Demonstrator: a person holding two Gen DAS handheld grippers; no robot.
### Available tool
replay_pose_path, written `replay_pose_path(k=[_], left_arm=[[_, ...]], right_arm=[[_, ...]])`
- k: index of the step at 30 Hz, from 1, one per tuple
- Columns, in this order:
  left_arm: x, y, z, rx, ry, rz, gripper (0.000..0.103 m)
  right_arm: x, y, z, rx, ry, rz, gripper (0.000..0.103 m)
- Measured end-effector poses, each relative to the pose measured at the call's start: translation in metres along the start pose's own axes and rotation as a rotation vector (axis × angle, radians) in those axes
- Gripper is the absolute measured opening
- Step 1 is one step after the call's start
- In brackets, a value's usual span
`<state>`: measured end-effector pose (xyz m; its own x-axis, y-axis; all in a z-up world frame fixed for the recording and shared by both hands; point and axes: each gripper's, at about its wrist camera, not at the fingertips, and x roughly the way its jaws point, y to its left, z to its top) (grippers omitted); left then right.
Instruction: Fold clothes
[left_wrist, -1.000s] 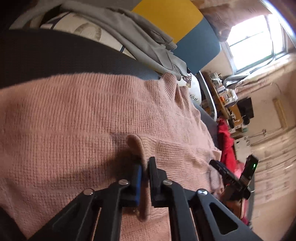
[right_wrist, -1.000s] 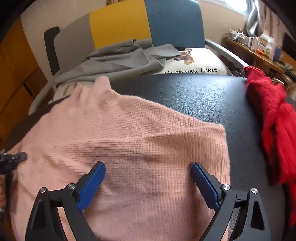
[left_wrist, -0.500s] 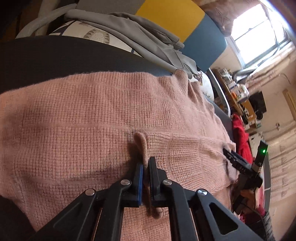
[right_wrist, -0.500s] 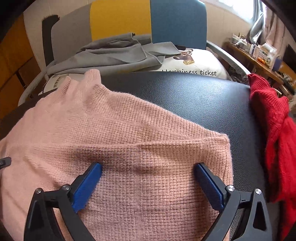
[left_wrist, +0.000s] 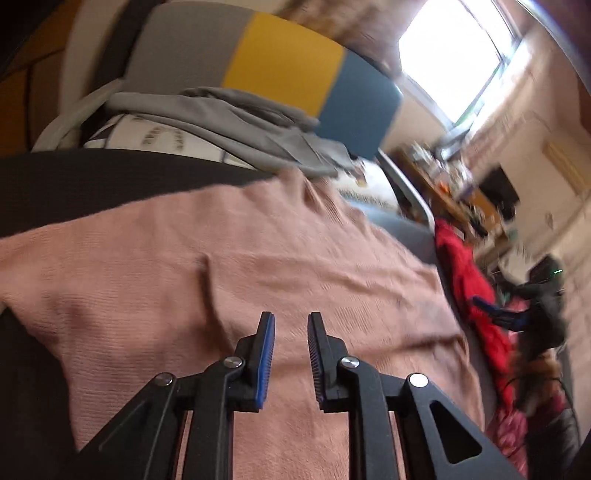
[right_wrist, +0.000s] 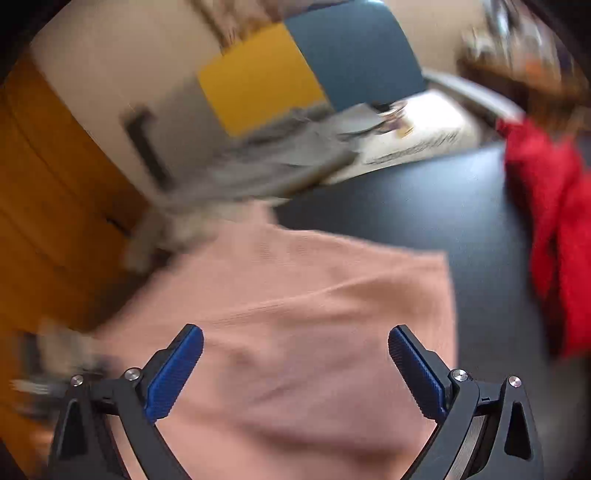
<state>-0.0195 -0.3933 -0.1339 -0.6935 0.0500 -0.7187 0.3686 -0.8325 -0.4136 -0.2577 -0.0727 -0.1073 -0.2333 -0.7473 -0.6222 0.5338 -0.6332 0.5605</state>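
A pink knit sweater (left_wrist: 229, 266) lies folded on the black padded table (left_wrist: 74, 184). My left gripper (left_wrist: 290, 321) hovers just above it; its jaws are opening, with a narrow gap and no cloth between them. In the right wrist view the same pink sweater (right_wrist: 314, 295) spreads below my right gripper (right_wrist: 295, 341), which stands wide open above it and holds nothing. The right gripper also shows blurred at the right edge of the left wrist view.
A red garment (right_wrist: 554, 221) lies heaped at the table's right edge (left_wrist: 469, 288). Behind the black table (right_wrist: 424, 206) stands a chair with a grey, yellow and blue back (left_wrist: 280, 70), holding a grey garment (left_wrist: 240, 122) and a white printed cushion (right_wrist: 417, 136).
The left gripper let go of the pinched pink fold and drew back and up. The right gripper, still wide open, also lifted away from the sweater. Both views are now blurred by motion.
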Motion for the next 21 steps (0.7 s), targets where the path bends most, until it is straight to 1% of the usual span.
replay_pose_path(k=[2, 4, 5, 8, 9, 12, 14, 16, 17, 19, 21], left_arm=[[0.007, -0.007, -0.006, 0.001, 0.033, 0.002, 0.017], [0.01, -0.018, -0.016, 0.023, 0.039, 0.007, 0.017], [0.011, -0.022, -0.021, 0.035, 0.035, 0.027, 0.017], [0.016, -0.021, -0.037, 0.017, 0.072, 0.046, 0.018], [0.013, -0.02, -0.042, 0.028, 0.07, 0.078, 0.017], [0.009, -0.017, -0.052, 0.044, 0.077, 0.115, 0.018], [0.01, -0.012, -0.057, 0.038, 0.088, 0.141, 0.018], [0.016, -0.003, -0.065, 0.035, 0.111, 0.167, 0.017], [0.013, -0.001, -0.067, 0.034, 0.093, 0.153, 0.017], [0.01, 0.005, -0.071, 0.005, 0.091, 0.136, 0.017], [0.008, 0.008, -0.073, -0.015, 0.084, 0.124, 0.017]], right_arm=[[-0.033, -0.015, -0.015, 0.06, -0.003, 0.119, 0.103], [-0.058, -0.042, -0.041, 0.203, -0.014, 0.223, 0.103], [-0.067, -0.054, -0.053, 0.272, -0.013, 0.264, 0.103], [-0.073, -0.071, -0.084, 0.363, -0.032, 0.281, 0.103], [-0.071, -0.075, -0.092, 0.386, -0.032, 0.289, 0.103], [-0.056, -0.074, -0.098, 0.408, -0.019, 0.298, 0.103], [-0.042, -0.074, -0.095, 0.416, -0.015, 0.265, 0.103], [-0.03, -0.077, -0.092, 0.432, -0.016, 0.207, 0.103], [-0.028, -0.08, -0.093, 0.438, -0.013, 0.186, 0.103], [-0.024, -0.084, -0.095, 0.451, -0.009, 0.143, 0.101], [-0.023, -0.086, -0.096, 0.44, -0.007, 0.089, 0.088]])
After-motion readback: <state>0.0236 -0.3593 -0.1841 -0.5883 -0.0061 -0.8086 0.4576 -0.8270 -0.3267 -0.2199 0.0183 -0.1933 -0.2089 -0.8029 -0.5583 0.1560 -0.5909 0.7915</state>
